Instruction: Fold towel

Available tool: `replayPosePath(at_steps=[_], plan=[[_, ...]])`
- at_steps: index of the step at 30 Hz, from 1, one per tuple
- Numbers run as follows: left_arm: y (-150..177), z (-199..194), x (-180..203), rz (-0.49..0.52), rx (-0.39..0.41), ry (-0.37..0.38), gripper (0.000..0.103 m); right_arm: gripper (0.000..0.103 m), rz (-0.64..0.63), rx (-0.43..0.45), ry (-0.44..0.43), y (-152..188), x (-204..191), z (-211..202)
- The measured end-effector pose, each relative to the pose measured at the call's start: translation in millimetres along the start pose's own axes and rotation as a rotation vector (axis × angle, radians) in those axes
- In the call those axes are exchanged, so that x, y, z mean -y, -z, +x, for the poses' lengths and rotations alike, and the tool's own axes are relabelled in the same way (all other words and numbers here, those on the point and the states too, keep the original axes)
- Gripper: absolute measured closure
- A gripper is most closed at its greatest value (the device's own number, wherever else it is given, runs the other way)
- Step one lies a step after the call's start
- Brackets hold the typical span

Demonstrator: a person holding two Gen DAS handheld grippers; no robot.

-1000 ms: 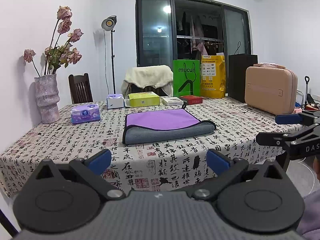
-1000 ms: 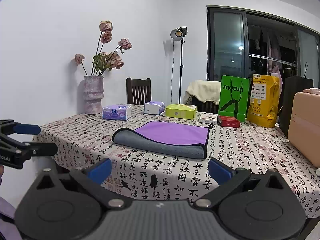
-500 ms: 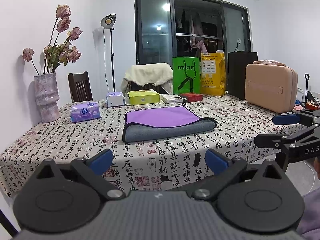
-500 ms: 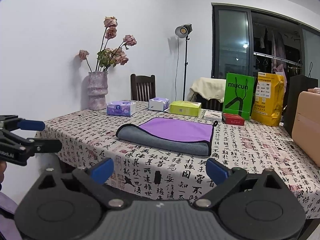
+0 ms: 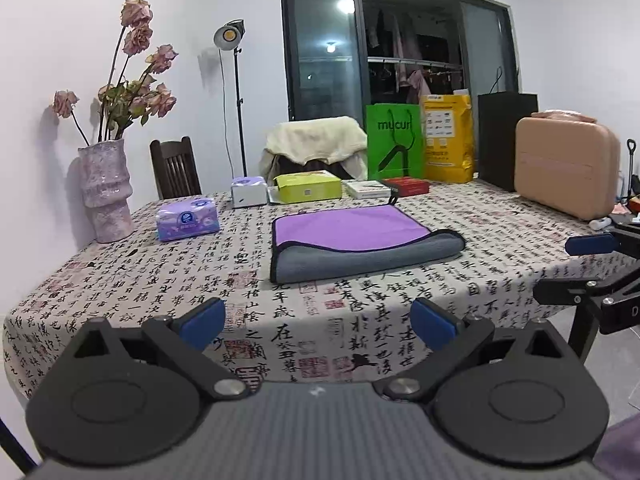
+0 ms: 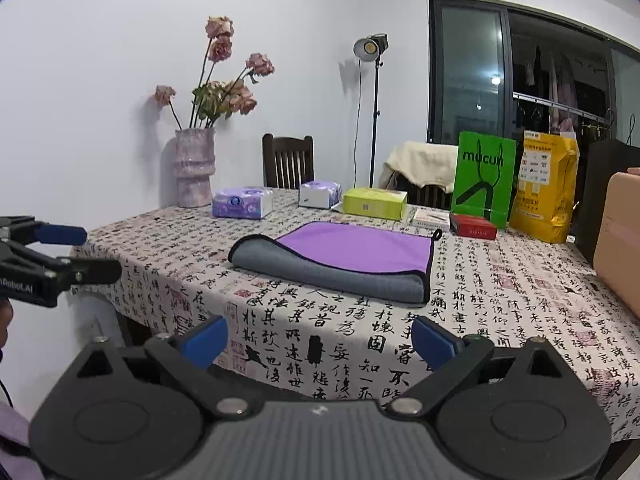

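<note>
A folded towel [image 5: 356, 242], purple on top and grey on the folded-over near edge, lies flat on the table with the calligraphy-print cloth [image 5: 160, 280]. It also shows in the right wrist view [image 6: 344, 260]. My left gripper [image 5: 318, 322] is open and empty, held off the table's near edge, well short of the towel. My right gripper [image 6: 320, 338] is open and empty, also off the near edge. Each gripper shows at the side of the other's view, the right one [image 5: 588, 268] and the left one [image 6: 68, 252].
Behind the towel stand tissue packs [image 5: 188, 218], a green box [image 5: 308, 186], a red box [image 5: 406, 186], a green bag [image 5: 394, 140] and a yellow bag [image 5: 448, 138]. A vase of dried roses [image 5: 106, 190] stands far left, a tan case [image 5: 568, 172] far right.
Both grippers have drifted slightly; the view has shifted a little. The towel has not moved. Both grippers stay open.
</note>
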State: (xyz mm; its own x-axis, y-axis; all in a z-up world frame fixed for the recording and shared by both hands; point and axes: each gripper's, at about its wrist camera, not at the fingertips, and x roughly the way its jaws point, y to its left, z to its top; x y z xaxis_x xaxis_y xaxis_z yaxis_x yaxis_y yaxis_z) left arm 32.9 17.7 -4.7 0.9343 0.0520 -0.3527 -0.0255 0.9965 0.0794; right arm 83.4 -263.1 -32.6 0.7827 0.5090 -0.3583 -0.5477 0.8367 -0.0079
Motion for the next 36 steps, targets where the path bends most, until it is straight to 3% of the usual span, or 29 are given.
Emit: replayPosePath(at_steps=[10,36], plan=[[-0.7,10.3,-2.3,-0.02,-0.023,0.001,0.002,0.005,0.012,-0.017,0.012,-4.2,12.4,17.0],[-5.2,-8.8,-0.6,-0.024,0.038,0.003,0.002,0.005,0.01,0.038,0.036,-6.5,10.7,-8.1]])
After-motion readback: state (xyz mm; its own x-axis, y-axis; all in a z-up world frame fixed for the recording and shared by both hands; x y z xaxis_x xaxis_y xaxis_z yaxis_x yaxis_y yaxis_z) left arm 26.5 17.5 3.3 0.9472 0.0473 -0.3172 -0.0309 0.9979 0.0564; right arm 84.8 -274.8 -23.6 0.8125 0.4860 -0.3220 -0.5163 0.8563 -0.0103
